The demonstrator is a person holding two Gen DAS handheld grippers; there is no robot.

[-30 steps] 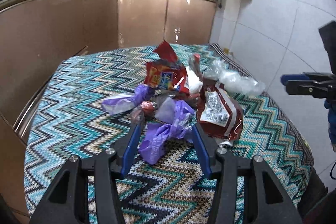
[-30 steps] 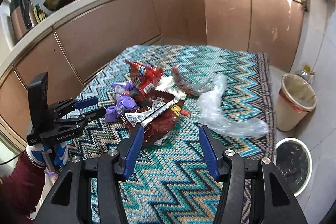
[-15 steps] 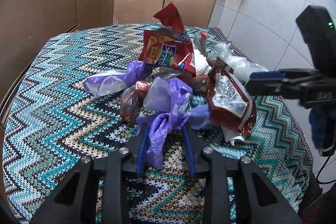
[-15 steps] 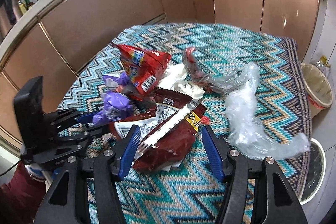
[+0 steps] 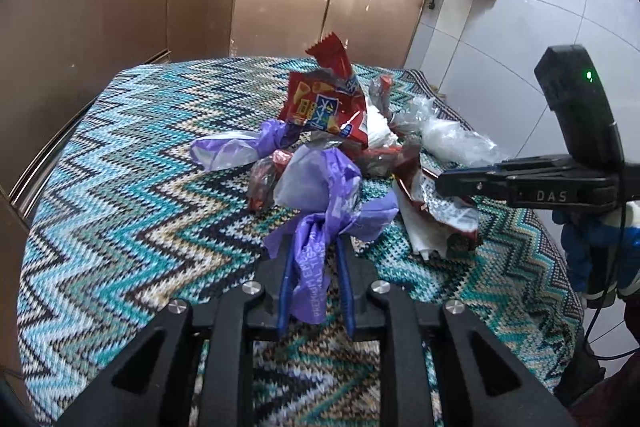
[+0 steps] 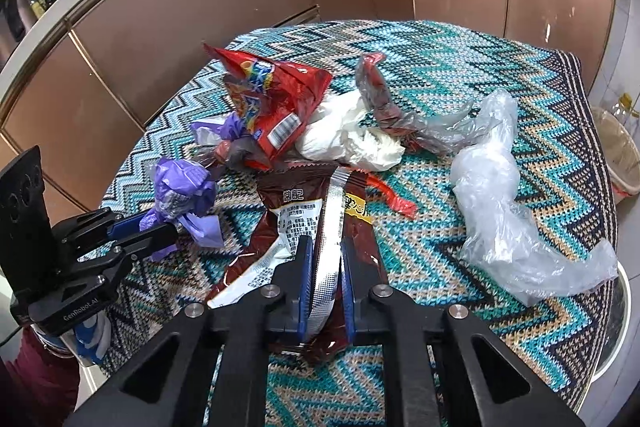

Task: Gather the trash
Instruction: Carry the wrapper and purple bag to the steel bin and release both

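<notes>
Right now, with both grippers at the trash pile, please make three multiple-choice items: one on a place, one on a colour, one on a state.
1. Where does the clear plastic bag lie?
A. on the zigzag cloth
B. in a bin
C. on the counter

2. What colour is the bag in the left gripper?
A. green
B. purple
C. yellow

3. How is the right gripper?
A. wide open
B. out of view
C. shut on the brown snack packet

Key: 1 A, it rests on the cloth; 2 B, the purple bag sits between its fingers; 3 C, the fingers pinch the packet's silver seam.

Bright, even indoor light; sharp centre, fisheye bending and dark vignetted corners.
</notes>
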